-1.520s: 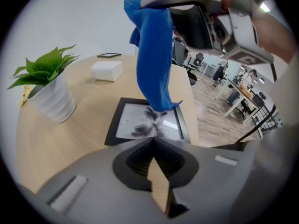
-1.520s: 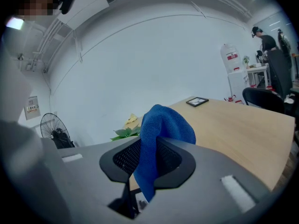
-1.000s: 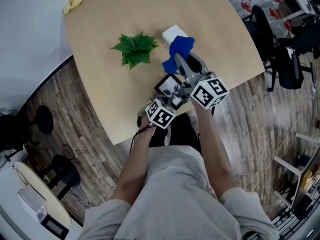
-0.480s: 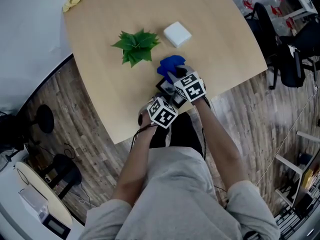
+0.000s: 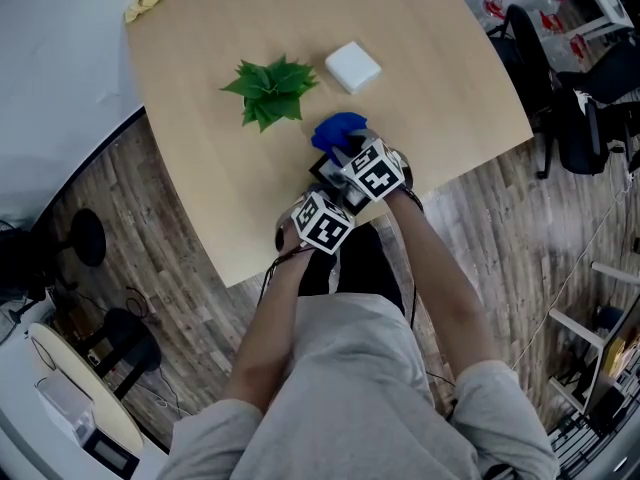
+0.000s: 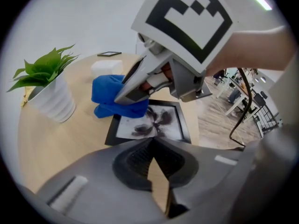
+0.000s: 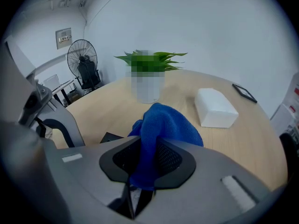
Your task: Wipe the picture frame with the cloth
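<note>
One pale wooden table (image 5: 200,168) with picture frame (image 6: 149,125), plank floor (image 5: 130,208) around.

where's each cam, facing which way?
Head view: head-mounted, steeply down at the table; torso, forearms, left gripper, right gripper show.
Left gripper view: rides it, along shut jaws at the picture frame; right gripper, hand above.
Right gripper view: rides it, towards the plant; jaws clamp the cloth.
Shared: cloth and plant in all three.
</note>
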Demonstrator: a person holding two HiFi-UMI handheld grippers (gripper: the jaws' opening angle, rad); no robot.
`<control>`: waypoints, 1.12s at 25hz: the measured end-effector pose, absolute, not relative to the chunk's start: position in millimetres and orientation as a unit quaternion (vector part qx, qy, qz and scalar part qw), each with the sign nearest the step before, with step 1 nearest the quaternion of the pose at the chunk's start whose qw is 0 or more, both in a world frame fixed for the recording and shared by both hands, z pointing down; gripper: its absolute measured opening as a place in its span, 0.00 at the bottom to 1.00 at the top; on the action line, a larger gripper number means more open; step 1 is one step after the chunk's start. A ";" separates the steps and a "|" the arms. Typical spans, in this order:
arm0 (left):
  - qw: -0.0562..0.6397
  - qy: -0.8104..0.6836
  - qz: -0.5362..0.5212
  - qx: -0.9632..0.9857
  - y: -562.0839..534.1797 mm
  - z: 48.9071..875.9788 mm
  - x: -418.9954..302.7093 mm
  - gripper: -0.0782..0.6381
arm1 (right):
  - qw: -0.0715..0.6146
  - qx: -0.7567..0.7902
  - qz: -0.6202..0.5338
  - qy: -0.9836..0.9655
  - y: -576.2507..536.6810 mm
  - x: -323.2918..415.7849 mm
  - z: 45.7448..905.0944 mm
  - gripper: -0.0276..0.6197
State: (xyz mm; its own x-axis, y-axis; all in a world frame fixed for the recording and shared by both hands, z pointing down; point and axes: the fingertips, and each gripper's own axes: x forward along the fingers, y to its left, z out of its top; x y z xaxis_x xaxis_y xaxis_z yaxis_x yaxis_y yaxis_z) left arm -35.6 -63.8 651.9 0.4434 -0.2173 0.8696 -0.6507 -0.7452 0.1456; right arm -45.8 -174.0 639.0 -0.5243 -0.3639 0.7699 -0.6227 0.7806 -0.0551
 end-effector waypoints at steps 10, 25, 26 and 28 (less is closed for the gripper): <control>0.236 -0.263 0.460 0.814 -64.3 651.9 -34.8 0.18 | 0.391 0.296 0.154 -0.858 -165.4 -37.1 639.7 0.16; 0.231 -0.257 0.464 0.815 -64.0 651.4 -34.8 0.18 | 0.412 0.294 0.158 -0.848 -153.6 -26.3 640.8 0.15; 0.232 -0.257 0.464 0.815 -64.3 651.9 -35.0 0.18 | 0.413 0.294 0.160 -0.847 -152.7 -25.4 641.2 0.15; 0.231 -0.255 0.465 0.816 -64.6 652.5 -35.3 0.18 | 0.416 0.293 0.163 -0.845 -150.3 -23.2 641.8 0.15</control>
